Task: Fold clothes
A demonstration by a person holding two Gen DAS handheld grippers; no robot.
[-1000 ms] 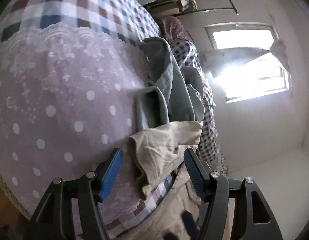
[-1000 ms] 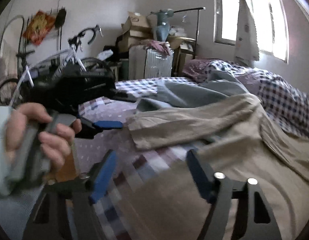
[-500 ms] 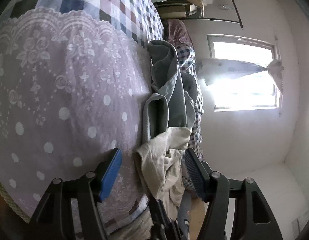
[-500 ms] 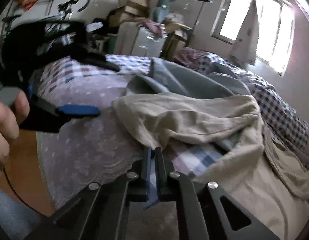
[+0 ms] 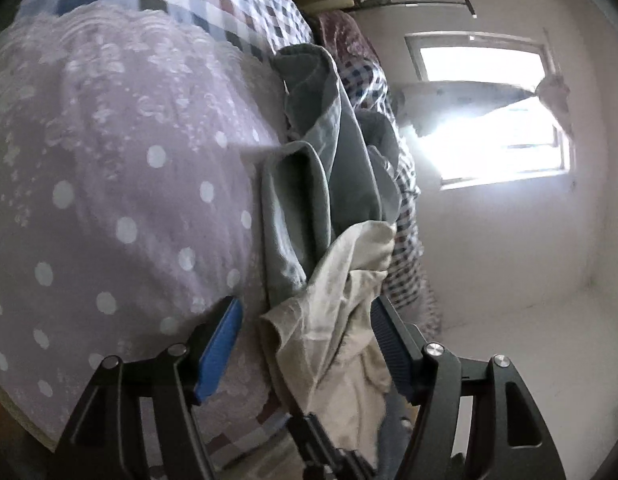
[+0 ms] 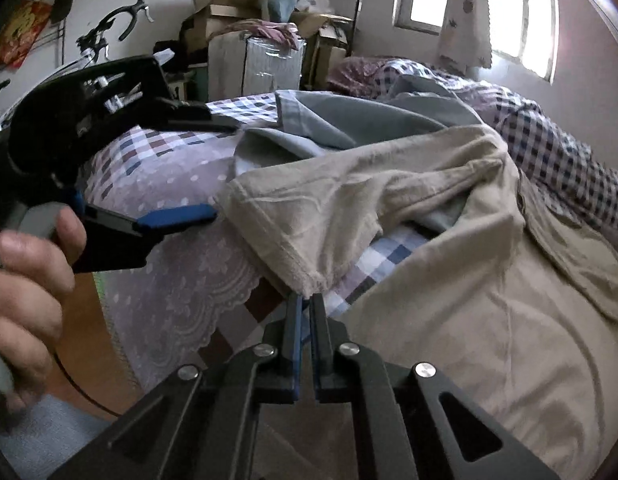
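Observation:
A beige shirt lies on the bed. My right gripper is shut on the hem corner of its sleeve and holds it lifted off the bedspread. My left gripper is open, its blue pads on either side of the bunched beige sleeve without closing on it. In the right wrist view the left gripper is held by a hand just left of the sleeve edge. A grey garment lies behind the shirt, also shown in the left wrist view.
The bed has a lilac dotted lace cover over a checked sheet. Boxes and a wrapped case stand behind the bed, a bicycle at left, a bright window at right.
My right gripper closed on the beige sleeve hem and lifted it. My left gripper stayed open and kept beside the sleeve edge.

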